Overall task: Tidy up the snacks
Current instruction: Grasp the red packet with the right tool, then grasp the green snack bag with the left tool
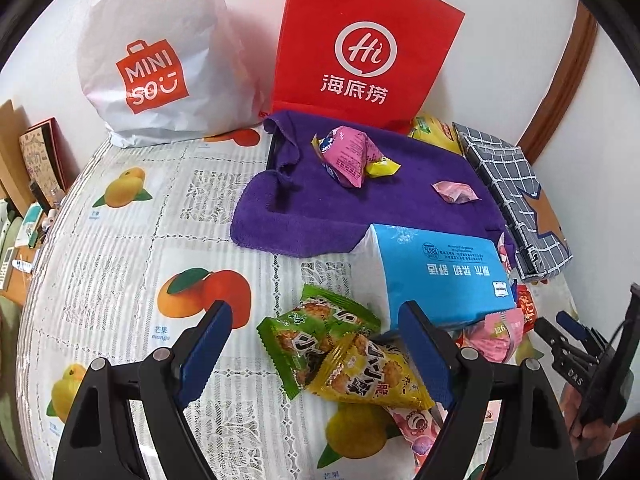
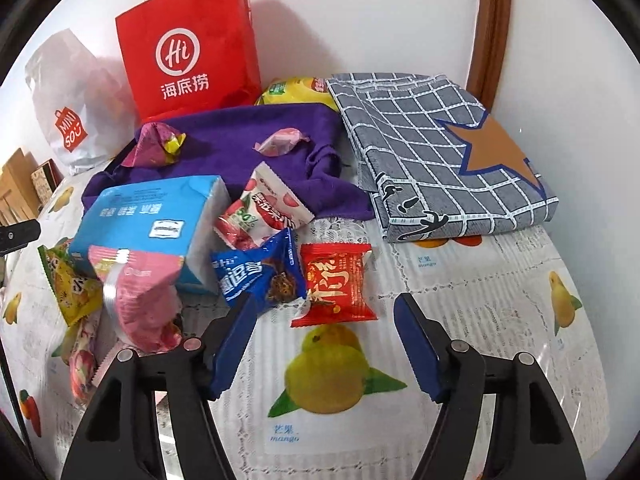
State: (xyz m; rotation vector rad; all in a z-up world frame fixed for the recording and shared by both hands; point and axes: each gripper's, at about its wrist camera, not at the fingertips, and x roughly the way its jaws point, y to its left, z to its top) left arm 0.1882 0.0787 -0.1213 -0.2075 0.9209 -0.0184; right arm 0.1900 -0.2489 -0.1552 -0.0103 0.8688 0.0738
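Left wrist view, surface (image 1: pixel 120 248): we see a fruit-print cloth covering it, with the snacks scattered toward our near side, so sorting looks barely begun.
White bag (image 1: pixel 160 56): it stands against the wall, bulging and shut at the top; we cannot tell what is in it.
Red bag (image 1: pixel 360 40): upright beside the white one with its mouth up, we judge it a likely place for snacks; its inside is hidden from us.
Grey box (image 2: pixel 440 152): folded flat at the right, so it holds nothing now.
Purple towel (image 1: pixel 360 200): spread in front of the red bag, it carries a pink pouch (image 1: pixel 348 156) and a small pink candy (image 1: pixel 456 192), well apart from each other.
Tissue pack (image 1: pixel 436 272): it lies on the towel's near edge, with packets crowded against it.
Yellow bag (image 2: pixel 296 90): wedged behind the towel, mostly hidden.
Left tool (image 1: pixel 316 348): we hold it wide, straddling a green packet (image 1: pixel 316 332) and a yellow packet (image 1: pixel 368 376) that overlap; nothing is gripped.
Right tool (image 2: pixel 324 340): also wide and empty, its fingers flank a red packet (image 2: pixel 336 284), which touches a blue packet (image 2: pixel 260 272).
Next move: we judge each tool is lined up to close on its packet.
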